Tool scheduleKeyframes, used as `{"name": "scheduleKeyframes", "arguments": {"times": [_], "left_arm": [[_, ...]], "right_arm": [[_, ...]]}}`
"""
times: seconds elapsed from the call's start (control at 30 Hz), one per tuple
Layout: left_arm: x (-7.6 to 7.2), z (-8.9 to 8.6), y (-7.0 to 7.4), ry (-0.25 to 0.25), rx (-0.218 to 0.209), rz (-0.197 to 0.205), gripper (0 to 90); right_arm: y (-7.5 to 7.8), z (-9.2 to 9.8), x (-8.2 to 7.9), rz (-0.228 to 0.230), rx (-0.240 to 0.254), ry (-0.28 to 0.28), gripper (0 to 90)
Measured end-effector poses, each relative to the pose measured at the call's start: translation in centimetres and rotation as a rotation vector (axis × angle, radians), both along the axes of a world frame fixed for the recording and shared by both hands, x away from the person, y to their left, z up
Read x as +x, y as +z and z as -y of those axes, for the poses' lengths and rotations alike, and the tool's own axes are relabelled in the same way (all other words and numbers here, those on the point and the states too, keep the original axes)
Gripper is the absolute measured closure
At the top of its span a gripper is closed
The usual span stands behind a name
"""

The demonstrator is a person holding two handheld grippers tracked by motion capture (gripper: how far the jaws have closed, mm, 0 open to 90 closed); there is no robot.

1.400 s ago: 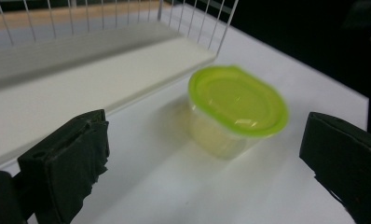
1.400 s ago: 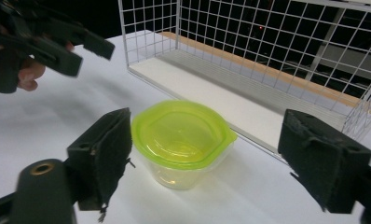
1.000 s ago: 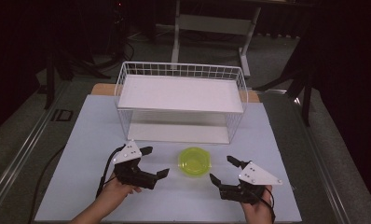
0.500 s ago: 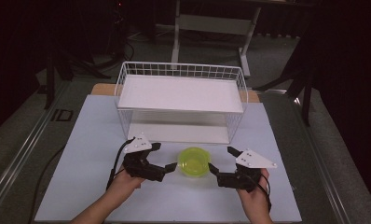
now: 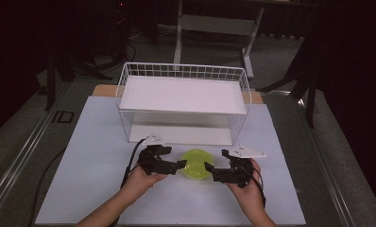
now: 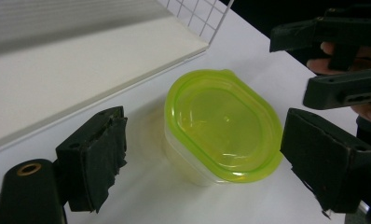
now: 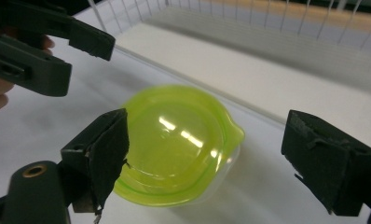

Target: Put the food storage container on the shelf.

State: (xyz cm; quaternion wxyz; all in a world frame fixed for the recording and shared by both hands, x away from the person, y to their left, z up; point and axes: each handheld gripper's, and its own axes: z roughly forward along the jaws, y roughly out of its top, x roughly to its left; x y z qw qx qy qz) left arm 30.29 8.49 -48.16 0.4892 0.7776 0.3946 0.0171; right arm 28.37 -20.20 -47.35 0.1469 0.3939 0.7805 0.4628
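A yellow-green lidded plastic tub (image 5: 195,169) sits on the white table sheet, in front of the wire rack. My left gripper (image 5: 178,165) reaches it from the left and my right gripper (image 5: 210,171) from the right, with their tips at its rim. In the left gripper view the tub (image 6: 223,126) lies between the left gripper's (image 6: 207,140) pads without touching them. Those jaws have just been closing a little and still stand wide. In the right gripper view the tub (image 7: 174,144) lies inside the open right gripper (image 7: 207,140), whose left pad (image 7: 102,154) is near the rim.
A white wire rack (image 5: 183,94) with a white shelf board stands just behind the tub. The white sheet (image 5: 96,142) covers the table. The left gripper's black cable (image 5: 132,161) trails toward the near edge. A grey desk frame (image 5: 214,23) stands beyond the table.
Both hands have moved inward toward the tub from either side, until the jaw tips flank it. The left jaws look slightly narrower.
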Motion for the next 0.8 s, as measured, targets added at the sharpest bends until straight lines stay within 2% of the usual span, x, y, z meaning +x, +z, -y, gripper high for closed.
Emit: {"name": "scheduleKeyframes", "arguments": {"times": [0.03,0.17,0.2,0.3,0.37,0.4,0.43,0.5,0.57,0.63,0.77,0.8], "left_arm": [[0.0,0.0,-0.2,0.007,-0.008,-0.007,18.5],[0.4,0.1,-1.2,0.008,-0.012,-0.062,21.2],[0.4,0.2,-1.5,0.005,-0.009,-0.075,21.7],[0.5,0.7,-2.1,0.006,0.013,-0.107,24.5],[0.6,1.0,-2.5,0.006,0.037,-0.134,30.0],[0.6,1.0,-2.6,0.005,0.031,-0.140,35.2],[0.6,1.0,-2.7,0.005,0.025,-0.145,35.7],[0.6,1.1,-2.7,0.001,0.013,-0.152,40.3],[0.6,1.1,-2.7,-0.011,0.001,-0.168,45.1],[0.6,1.3,-2.6,-0.021,0.003,-0.167,49.8],[0.5,1.5,-2.4,-0.021,0.008,-0.179,60.8],[0.4,1.5,-2.4,-0.022,0.009,-0.179,62.7]], "right_arm": [[-0.2,0.0,0.2,-0.018,0.003,-0.002,18.0],[-0.9,0.2,0.9,-0.072,0.014,-0.022,18.9],[-1.0,0.2,1.0,-0.085,0.014,-0.024,22.1],[-1.4,0.3,1.4,-0.128,0.040,-0.032,24.2],[-1.6,0.3,1.5,-0.150,0.042,-0.035,26.5],[-1.7,0.4,1.6,-0.166,0.050,-0.031,27.4],[-1.8,0.3,1.7,-0.187,0.052,-0.030,28.3],[-2.0,0.4,1.7,-0.221,0.058,-0.022,38.5],[-2.3,0.4,1.8,-0.243,0.060,-0.025,43.0],[-2.5,0.4,1.8,-0.257,0.064,-0.021,46.4],[-2.1,0.6,1.9,-0.283,0.072,-0.010,58.9],[-2.1,0.6,1.8,-0.281,0.073,-0.017,67.1]]}}
